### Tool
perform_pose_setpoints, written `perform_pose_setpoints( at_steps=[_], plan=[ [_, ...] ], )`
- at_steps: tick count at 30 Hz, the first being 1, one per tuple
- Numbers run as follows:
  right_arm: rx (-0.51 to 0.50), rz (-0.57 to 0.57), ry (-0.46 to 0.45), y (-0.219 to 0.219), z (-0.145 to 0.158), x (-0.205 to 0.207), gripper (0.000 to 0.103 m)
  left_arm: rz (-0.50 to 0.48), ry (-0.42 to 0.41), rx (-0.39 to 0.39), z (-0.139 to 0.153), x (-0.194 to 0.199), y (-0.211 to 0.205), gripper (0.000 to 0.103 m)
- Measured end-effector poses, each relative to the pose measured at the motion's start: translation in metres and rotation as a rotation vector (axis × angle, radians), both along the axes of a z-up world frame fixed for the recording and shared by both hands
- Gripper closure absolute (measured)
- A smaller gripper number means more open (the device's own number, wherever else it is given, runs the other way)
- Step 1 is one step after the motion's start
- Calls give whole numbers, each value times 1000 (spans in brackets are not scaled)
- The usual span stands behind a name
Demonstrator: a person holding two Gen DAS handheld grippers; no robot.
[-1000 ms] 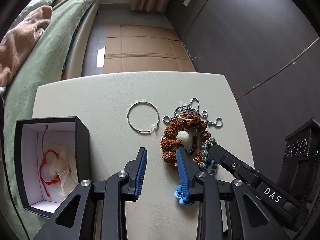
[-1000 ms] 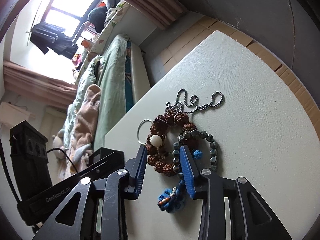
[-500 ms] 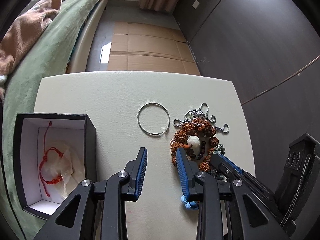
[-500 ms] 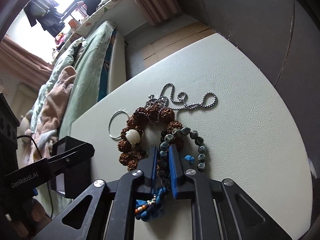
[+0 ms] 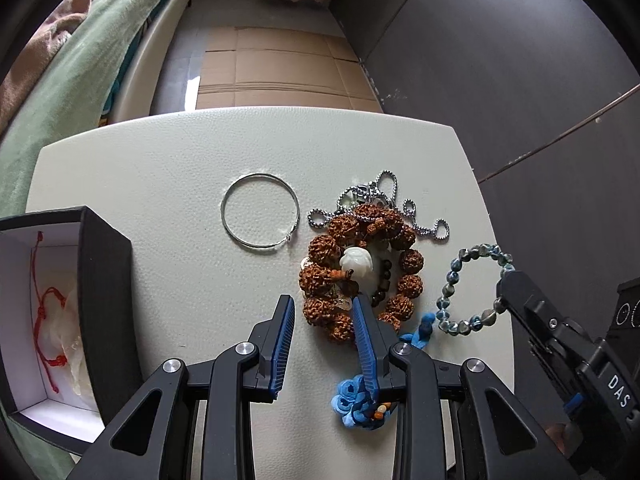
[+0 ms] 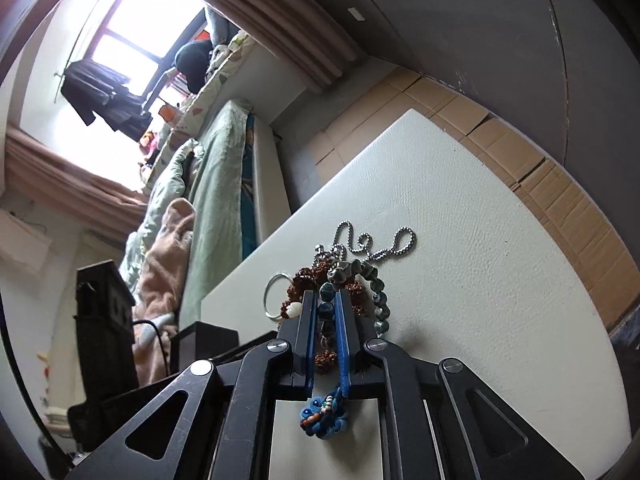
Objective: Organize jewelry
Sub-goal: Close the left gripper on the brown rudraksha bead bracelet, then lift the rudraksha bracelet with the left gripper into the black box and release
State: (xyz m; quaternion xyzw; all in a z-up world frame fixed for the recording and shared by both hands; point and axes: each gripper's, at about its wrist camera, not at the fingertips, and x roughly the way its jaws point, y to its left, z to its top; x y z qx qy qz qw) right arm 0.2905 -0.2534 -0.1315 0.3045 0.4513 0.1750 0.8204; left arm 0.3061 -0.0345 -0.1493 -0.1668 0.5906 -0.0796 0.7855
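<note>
The right gripper has its fingers pressed onto the grey-blue bead bracelet; its own view hides the loop's shape, while the left view shows the bracelet pulled clear of the pile, apart from the brown seed bracelet. The left gripper stands partly open and empty over the table. Only the left view shows the box's inside, with a red cord. Farther off lie the silver bangle and ball chain.

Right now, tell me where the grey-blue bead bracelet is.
In the left wrist view the grey-blue bead bracelet is at the table's right side, clamped in the right gripper, just right of the brown seed bracelet.
</note>
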Motion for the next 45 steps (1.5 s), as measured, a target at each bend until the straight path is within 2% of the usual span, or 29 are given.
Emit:
perform_pose_setpoints(
  at_steps=[2, 6, 12, 14, 16, 19, 30, 41, 45],
  plan=[
    [7, -4, -7, -2, 3, -1, 93, 1, 20, -22, -6, 1, -2, 71],
    [23, -6, -14, -2, 6, -2, 93, -4, 50, -17, -16, 2, -9, 71],
    [38, -2, -14, -2, 4, -3, 93, 21, 41, -23, -15, 0, -5, 73],
    [46, -2, -9, -2, 4, -3, 93, 32, 17, -47, -6, -5, 0, 74],
    [55, 1, -14, -1, 5, -4, 93, 35, -17, -72, 6, -9, 4, 84],
    [62, 6, -31, 3, 10, -8, 93, 42, -54, -125, 22, -15, 10, 84],
    [77, 21, -47, 14, 13, -10, 93, 55, -152, -183, 60, -29, 29, 84],
    [167, 118, -167, 38, 31, -13, 93, 134, -266, -272, 96, -50, 77, 84],
    [200, 174, -196, 55, 35, -15, 93, 183, -309, -276, 107, -59, 99, 84]
  ],
)
